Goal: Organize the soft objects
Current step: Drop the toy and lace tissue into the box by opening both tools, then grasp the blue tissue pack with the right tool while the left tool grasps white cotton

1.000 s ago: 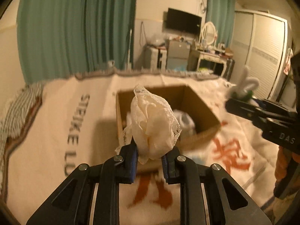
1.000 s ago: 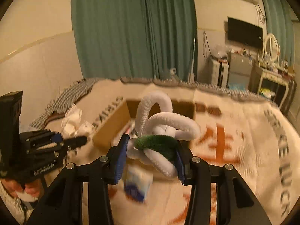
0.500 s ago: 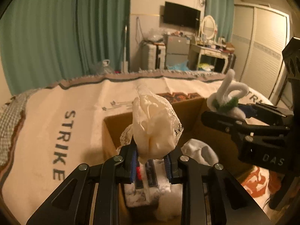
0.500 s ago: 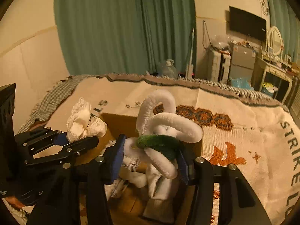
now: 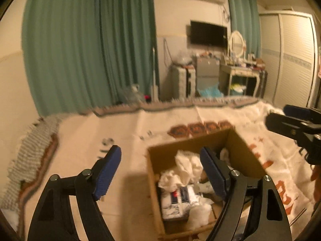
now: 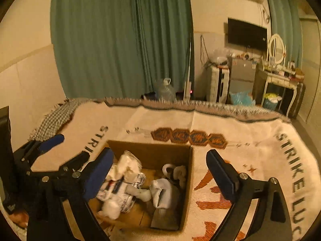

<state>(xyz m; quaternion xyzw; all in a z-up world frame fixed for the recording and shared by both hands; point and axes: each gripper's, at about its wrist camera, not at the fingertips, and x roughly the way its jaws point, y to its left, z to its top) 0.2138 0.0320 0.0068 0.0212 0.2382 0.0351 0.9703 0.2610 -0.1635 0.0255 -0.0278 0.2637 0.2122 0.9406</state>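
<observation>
While both tools hang above the cardboard box [image 6: 148,150], nothing shows between either pair of jaws; left tool [image 5: 160,167]: jaws opening, already wide, blue pads bare; right tool [image 6: 160,172]: jaws opening, likewise wide and bare.

Landmark: cardboard box, open-topped, standing on the bed's cream blanket [image 6: 250,140] with orange and dark lettering.

Contents of the box: crumpled white lace cloth [image 6: 128,164] near the far-left corner; white loop toy [image 6: 176,172] with a dark band, toward the far-right wall; printed white fabric bundle [image 6: 118,190] at the near-left; white sock-like piece [image 6: 162,192] in the middle; further pale soft items beneath, too blurred to name.

Progress, as a judgement: several soft items already lie inside the box, so the sorting looks well advanced; no loose soft item shows on the blanket around the box in either view, though the bed nearest the person is out of frame; whether more remains cannot be told.

View differences: right wrist view shows the loop toy, the box's whole interior and the left tool beside the box's left wall; left wrist view is blurred, hides the loop toy behind its own finger [image 5: 214,172], shows the lace cloth [image 5: 186,164] plainly, and catches the right tool [image 5: 291,120] beyond the box's right side, plus a white wardrobe [image 5: 295,60] far behind.
</observation>
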